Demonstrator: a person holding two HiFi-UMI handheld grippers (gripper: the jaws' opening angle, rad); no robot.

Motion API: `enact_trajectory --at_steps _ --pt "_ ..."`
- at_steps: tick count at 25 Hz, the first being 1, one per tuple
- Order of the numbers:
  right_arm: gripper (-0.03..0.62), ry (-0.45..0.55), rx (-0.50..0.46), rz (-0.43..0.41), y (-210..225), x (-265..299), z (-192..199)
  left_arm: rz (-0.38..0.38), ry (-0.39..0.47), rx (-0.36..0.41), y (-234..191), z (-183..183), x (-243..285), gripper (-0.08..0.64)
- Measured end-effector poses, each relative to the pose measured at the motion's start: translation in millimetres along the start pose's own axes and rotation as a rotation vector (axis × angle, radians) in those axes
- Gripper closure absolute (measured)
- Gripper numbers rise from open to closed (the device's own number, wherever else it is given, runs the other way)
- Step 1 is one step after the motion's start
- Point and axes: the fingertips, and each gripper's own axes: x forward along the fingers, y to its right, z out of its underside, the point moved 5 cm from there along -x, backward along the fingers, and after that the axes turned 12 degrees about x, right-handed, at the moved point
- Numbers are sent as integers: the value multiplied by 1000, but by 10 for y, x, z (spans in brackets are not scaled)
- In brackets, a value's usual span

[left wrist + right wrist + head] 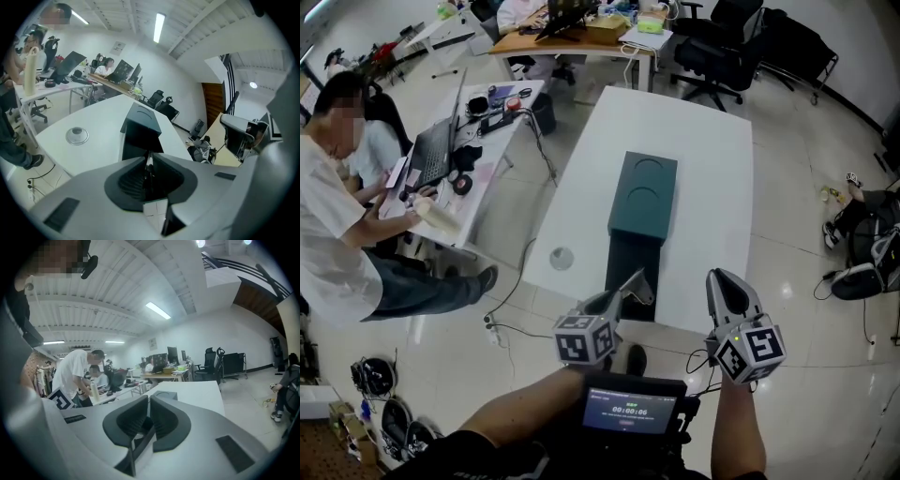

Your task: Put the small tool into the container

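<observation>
The left claw (636,286) gripped a thin small tool (148,163) at the near end of the container (645,197), lower centre; the right claw (722,279) was clenched empty. Delivery seemed in hand: next, lower it inside and release.

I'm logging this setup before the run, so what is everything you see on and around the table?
table: one, white, centre.
container: one, dark green, mid-table.
round disc: one, silvery, table's left part.
small tool: one, thin, metallic, between the left jaws.
laptop: one, black, far left.
person in white shirt: one, beside the laptop.
office chair: one, black, beyond the table.
left hand-held gripper: grey, shut on the small tool.
right hand-held gripper: grey, shut, empty.
</observation>
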Motion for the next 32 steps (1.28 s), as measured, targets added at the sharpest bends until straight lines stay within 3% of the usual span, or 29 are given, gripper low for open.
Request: enact_trajectory --at_steps 12,19,25,28,32 --pt "565 -28 35 10 156 -59 145 -128 -42 8 117 15 138 474" --pt "565 -34 49 -1 200 -87 197 -150 -93 -167 176 147 95 476" --pt "565 -43 53 -5 223 -130 244 -202 -24 -187 166 59 234 477" --pt "565 -49 54 -14 190 -143 256 -221 -16 -239 114 -4 318 477" --pt "565 -52 56 -15 215 -136 269 -249 -8 -253 90 -104 428 477"
